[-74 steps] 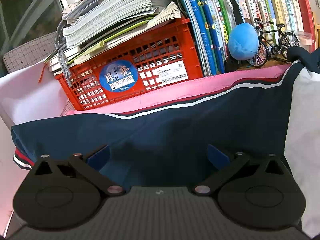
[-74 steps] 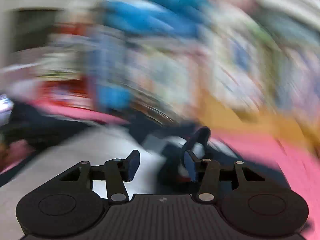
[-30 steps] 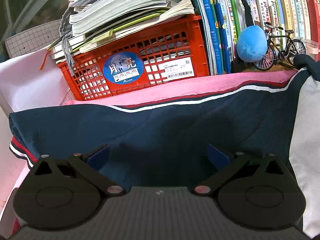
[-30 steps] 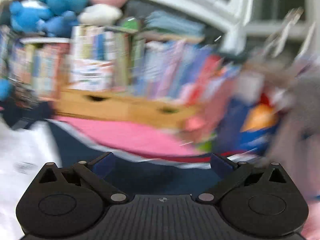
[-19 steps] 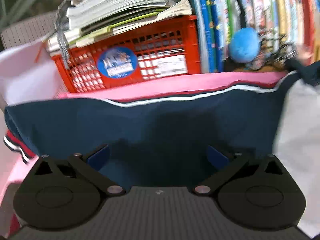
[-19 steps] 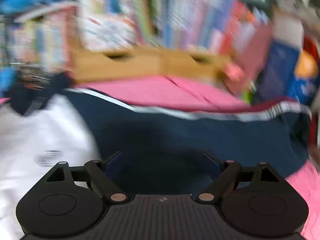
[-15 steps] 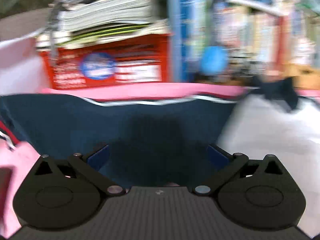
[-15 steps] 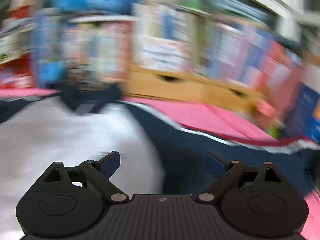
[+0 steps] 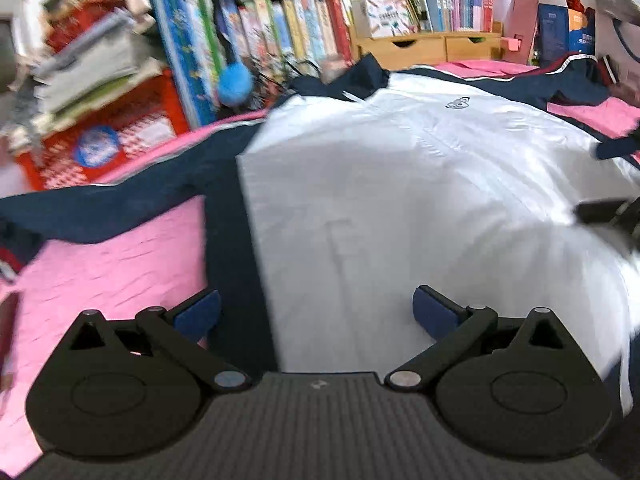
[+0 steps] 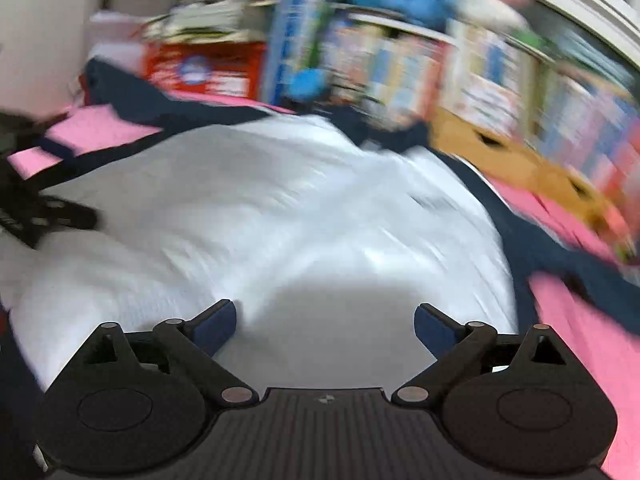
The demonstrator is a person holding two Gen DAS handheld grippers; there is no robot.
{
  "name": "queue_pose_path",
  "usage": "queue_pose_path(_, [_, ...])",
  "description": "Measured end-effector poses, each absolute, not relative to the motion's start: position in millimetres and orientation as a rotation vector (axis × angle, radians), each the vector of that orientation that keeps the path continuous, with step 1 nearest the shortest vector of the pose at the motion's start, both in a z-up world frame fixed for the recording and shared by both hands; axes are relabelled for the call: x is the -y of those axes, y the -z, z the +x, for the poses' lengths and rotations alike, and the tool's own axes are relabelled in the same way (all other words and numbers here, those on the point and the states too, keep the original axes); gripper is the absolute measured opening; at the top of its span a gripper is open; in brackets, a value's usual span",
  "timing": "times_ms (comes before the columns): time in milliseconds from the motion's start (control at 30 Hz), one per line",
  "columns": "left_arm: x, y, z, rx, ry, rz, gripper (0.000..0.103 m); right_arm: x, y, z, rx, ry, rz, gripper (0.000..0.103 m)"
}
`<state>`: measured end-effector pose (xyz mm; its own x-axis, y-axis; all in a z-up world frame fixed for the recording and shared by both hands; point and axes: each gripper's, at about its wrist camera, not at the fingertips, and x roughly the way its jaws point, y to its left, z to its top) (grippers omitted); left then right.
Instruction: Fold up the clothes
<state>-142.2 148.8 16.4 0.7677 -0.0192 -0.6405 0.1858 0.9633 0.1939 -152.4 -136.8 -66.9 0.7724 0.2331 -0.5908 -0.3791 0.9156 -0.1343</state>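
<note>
Both grippers, left (image 9: 316, 312) and right (image 10: 325, 323), have jaws spread wide, gripping nothing. Jacket (image 9: 400, 184), white with navy sleeves, lies flat on the pink cloth (image 9: 104, 264), directly at 12 o'clock of each. Crate (image 9: 104, 136) sits at 10 o'clock.

bright even light, fisheye bending at edges, right view perhaps too motion-blurred for detail.
</note>
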Motion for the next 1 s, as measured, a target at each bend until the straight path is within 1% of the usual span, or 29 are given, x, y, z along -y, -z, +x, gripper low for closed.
queue_pose_path(167, [-168.1, -23.8, -193.2, -0.679, 0.082, 0.154, 0.103, 199.6, 66.1, -208.8, -0.577, -0.226, -0.069, 0.097])
queue_pose_path(300, [-176.9, -10.5, -221.4, -0.716, 0.078, 0.032, 0.103, 217.5, 81.3, -255.1, -0.576, -0.205, -0.055, 0.097])
queue_pose_path(467, [-188.6, 18.6, -195.8, -0.832, 0.048, -0.171, 0.103, 215.1, 106.3, -269.1, -0.605, -0.263, 0.071, 0.096])
queue_pose_path(533, [-194.2, 24.4, -183.3, -0.853, 0.052, -0.260, 0.103, 212.6, 113.8, -257.8, -0.613, -0.285, 0.145, 0.095])
queue_pose_path(567, [-194.6, 26.7, -178.3, -0.863, 0.062, -0.281, 0.103, 211.6, 116.8, -253.3, -0.624, -0.301, 0.194, 0.089])
queue_pose_path(600, [-194.4, 28.8, -173.6, -0.873, 0.072, -0.297, 0.103, 210.5, 119.6, -249.3, -0.636, -0.318, 0.244, 0.079])
queue_pose_path(633, [-192.9, 30.2, -171.2, -0.876, 0.078, -0.300, 0.103, 209.4, 122.5, -245.4, -0.648, -0.335, 0.295, 0.072])
queue_pose_path(667, [-191.0, 31.4, -172.7, -0.872, 0.076, -0.295, 0.103, 209.3, 124.6, -240.6, -0.666, -0.355, 0.354, 0.057])
queue_pose_path(733, [-188.2, 29.2, -178.0, -0.852, 0.083, -0.287, 0.103, 208.0, 125.6, -237.6, -0.685, -0.345, 0.420, 0.052])
queue_pose_path(800, [-189.3, 22.0, -189.1, -0.823, 0.143, -0.319, 0.102, 210.2, 120.2, -243.9, -0.679, -0.350, 0.430, 0.028])
queue_pose_path(867, [-192.6, 11.2, -200.4, -0.788, 0.217, -0.343, 0.102, 219.5, 106.3, -255.0, -0.649, -0.366, 0.466, 0.018])
queue_pose_path(933, [-195.1, 2.1, -207.6, -0.751, 0.245, -0.314, 0.103, 229.3, 92.0, -266.4, -0.618, -0.383, 0.504, 0.012])
queue_pose_path(1000, [-196.4, -1.8, -210.5, -0.716, 0.233, -0.282, 0.103, 241.5, 73.5, -272.6, -0.566, -0.411, 0.575, 0.012])
